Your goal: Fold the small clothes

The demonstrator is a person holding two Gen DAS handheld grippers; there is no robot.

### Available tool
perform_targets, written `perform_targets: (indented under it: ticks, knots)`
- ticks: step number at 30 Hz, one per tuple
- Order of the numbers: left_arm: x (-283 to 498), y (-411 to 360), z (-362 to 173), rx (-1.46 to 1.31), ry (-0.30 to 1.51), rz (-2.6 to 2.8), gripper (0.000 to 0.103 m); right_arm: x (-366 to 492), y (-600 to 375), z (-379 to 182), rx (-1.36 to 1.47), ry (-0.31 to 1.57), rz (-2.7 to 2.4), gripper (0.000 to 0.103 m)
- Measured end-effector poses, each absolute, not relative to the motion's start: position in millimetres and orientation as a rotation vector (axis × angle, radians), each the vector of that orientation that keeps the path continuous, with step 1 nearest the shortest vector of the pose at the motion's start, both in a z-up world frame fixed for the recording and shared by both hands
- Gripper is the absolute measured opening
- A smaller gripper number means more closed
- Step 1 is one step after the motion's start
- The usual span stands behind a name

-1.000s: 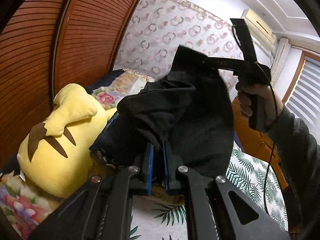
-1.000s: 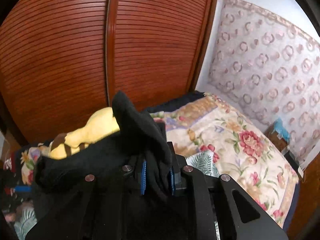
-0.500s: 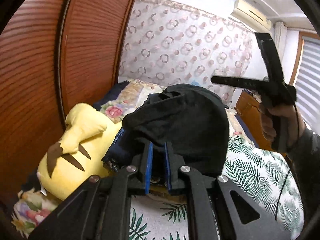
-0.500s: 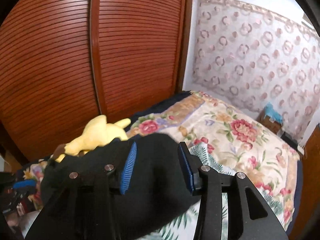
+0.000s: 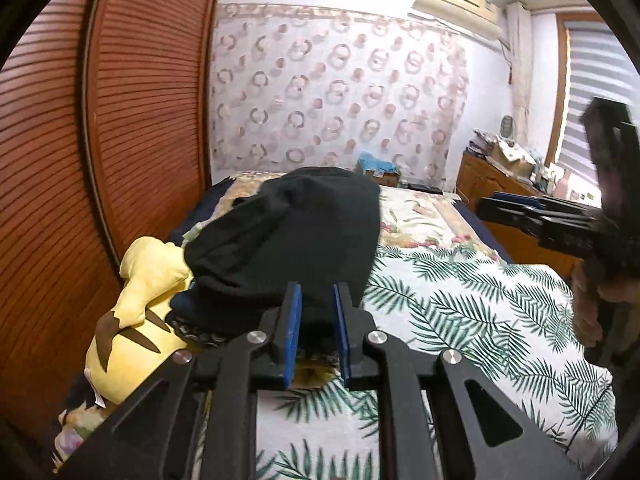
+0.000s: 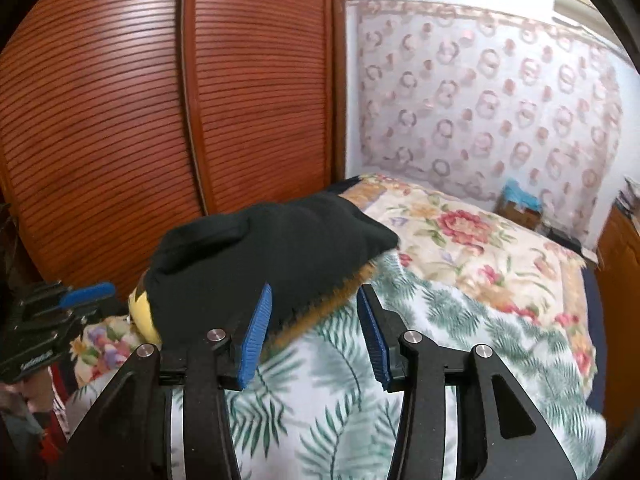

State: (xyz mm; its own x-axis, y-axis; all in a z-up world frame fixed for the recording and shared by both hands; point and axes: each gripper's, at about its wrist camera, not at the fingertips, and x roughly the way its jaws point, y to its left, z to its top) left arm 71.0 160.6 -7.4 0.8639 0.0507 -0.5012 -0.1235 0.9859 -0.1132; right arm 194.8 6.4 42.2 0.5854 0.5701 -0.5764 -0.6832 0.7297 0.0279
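Beside the yellow plush toy (image 5: 132, 300), 1 black garment (image 5: 292, 236) is lying heaped, partly on the toy and partly on the leaf-print bedspread (image 5: 460, 312). It looks light, soft and limp, likely sagging wherever unsupported, so an edge or corner seems the best hold. Both grippers have just been opening: the left gripper (image 5: 318, 334) is parting slightly around a fold, the right gripper (image 6: 316, 332) is standing apart with the garment's edge lying loose between its jaws.

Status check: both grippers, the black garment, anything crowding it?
Left gripper and right gripper open, jaws just opening, nothing gripped. Black garment released on the pile. Yellow plush toy against it.
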Motion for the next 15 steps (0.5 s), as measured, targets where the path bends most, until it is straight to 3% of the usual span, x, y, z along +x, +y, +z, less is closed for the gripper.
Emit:
perform_targets:
  ticks: [5, 12, 15]
  knots:
    - [70, 132, -4, -0.106, 0.524, 0.063, 0.015, 162, -33, 44, -0.17, 0.573, 0.678, 0.055]
    - [71, 92, 1, -0.086, 0.533, -0.01, 0.019, 124, -81, 49, -0.123, 0.534, 0.593, 0.083]
    - [70, 79, 7, -0.083, 0.528, -0.027, 0.02, 110, -102, 51, -0.086, 0.525, 0.541, 0.086]
